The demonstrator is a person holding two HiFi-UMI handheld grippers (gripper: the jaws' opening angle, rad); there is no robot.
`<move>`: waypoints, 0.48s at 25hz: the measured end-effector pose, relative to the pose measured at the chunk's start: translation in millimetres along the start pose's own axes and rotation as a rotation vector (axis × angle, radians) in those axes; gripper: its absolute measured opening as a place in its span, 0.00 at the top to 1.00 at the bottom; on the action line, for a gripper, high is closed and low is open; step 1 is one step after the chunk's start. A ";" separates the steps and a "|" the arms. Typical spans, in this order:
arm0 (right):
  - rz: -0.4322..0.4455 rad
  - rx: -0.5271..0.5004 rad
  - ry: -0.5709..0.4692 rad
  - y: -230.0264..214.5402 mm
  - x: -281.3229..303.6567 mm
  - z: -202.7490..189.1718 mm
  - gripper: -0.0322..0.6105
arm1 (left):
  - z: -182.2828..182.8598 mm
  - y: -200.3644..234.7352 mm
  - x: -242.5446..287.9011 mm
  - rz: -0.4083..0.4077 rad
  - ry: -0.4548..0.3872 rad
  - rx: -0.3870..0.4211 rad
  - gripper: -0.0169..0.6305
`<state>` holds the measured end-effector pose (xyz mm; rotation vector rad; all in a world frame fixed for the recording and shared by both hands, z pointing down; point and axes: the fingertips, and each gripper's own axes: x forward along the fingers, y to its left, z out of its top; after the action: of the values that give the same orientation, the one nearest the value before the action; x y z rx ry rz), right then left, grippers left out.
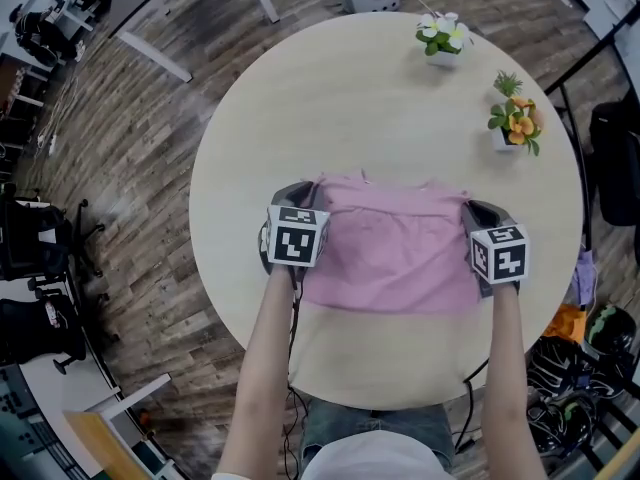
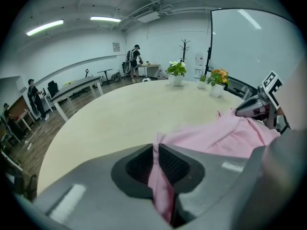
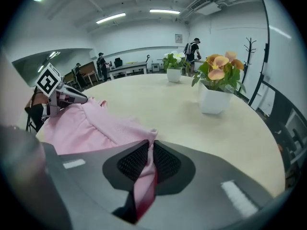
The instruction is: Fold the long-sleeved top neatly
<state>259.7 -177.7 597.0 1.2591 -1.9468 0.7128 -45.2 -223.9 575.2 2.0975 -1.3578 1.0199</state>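
On a round pale worktop [image 1: 350, 98] in an open office, lay spread over the near half: pink long-sleeved top [image 1: 395, 253]. Was gripped at its left edge by the left gripper [image 2: 156, 150], at its right edge by the right gripper [image 3: 149, 150], each clamped nearly closed on pinched fabric.

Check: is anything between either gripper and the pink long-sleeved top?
Nothing visible. The left gripper and right gripper are each shut on an edge of the pink fabric top; the white-flowered pot and orange-flowered pot stand apart, far across the round beige table.
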 end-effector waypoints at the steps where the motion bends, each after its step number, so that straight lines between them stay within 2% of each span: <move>1: 0.002 0.003 -0.001 -0.1 1.2 0.0 0.85 | -1.7 0.5 2.6 0.003 0.003 -0.004 0.91; 4: 0.009 0.023 -0.005 -1.5 2.3 -0.6 0.83 | -5.2 0.0 8.3 0.010 0.006 -0.007 0.91; 8: 0.002 0.046 -0.024 -6.4 -4.4 3.2 0.75 | 2.2 -1.3 0.5 0.008 -0.012 -0.024 0.89; 12: -0.005 0.060 -0.065 -12.0 -20.3 10.3 0.73 | 8.8 2.0 -15.0 0.006 -0.041 -0.035 0.86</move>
<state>273.8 -179.1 575.5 1.3378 -1.9870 0.7416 -47.6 -222.2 558.0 2.1010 -1.3923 0.9529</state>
